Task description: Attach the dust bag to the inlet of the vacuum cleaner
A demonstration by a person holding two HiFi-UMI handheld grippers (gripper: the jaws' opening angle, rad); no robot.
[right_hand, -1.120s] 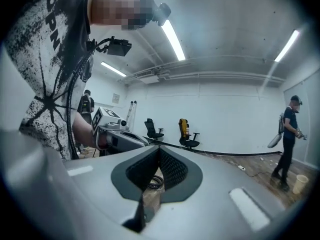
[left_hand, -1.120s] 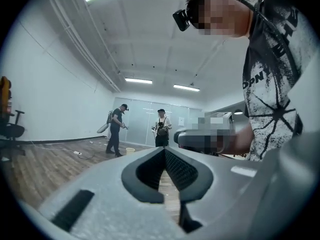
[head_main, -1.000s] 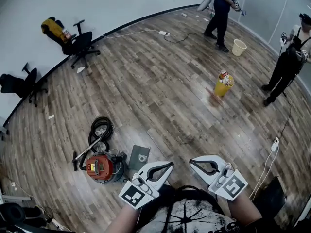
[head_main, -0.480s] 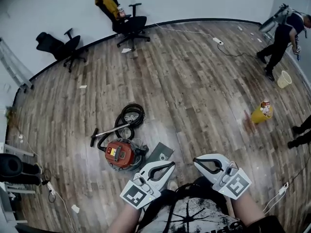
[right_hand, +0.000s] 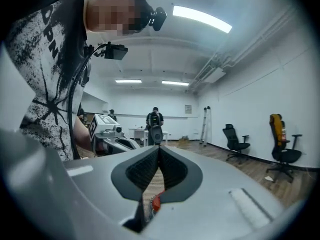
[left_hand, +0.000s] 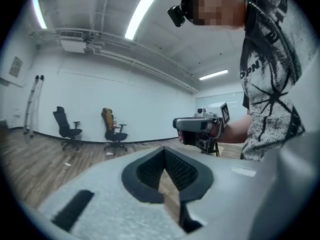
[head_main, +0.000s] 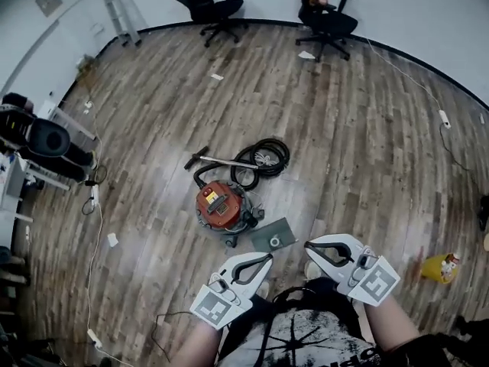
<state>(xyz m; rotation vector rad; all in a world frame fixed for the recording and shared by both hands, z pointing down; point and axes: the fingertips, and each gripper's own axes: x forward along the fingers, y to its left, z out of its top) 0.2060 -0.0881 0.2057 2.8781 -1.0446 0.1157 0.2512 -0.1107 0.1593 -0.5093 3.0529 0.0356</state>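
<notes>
The red vacuum cleaner (head_main: 221, 205) stands on the wooden floor in the middle of the head view, with its black hose (head_main: 263, 156) coiled behind it. A flat grey dust bag (head_main: 273, 238) with a round hole lies on the floor at the vacuum's right. Held close to the person's body, the left gripper (head_main: 265, 260) and right gripper (head_main: 309, 245) are well short of both, each shut and empty. The left gripper view shows its shut jaws (left_hand: 164, 150) and the right gripper (left_hand: 201, 128) beyond. Under the shut jaws (right_hand: 159, 147) in the right gripper view, a bit of the red vacuum (right_hand: 156, 202) peeks through.
Two office chairs (head_main: 215, 7) (head_main: 328, 19) stand by the far wall, with a ladder (head_main: 114, 6) to their left. Dark equipment (head_main: 40, 138) and a cable (head_main: 95, 228) run along the left side. A yellow container (head_main: 440, 267) stands at the right. A person (right_hand: 155, 123) stands far off.
The head view has swung round, so the vacuum and dust bag now lie in the middle, straight ahead of the grippers, instead of at the left. Both grippers stay shut near the body.
</notes>
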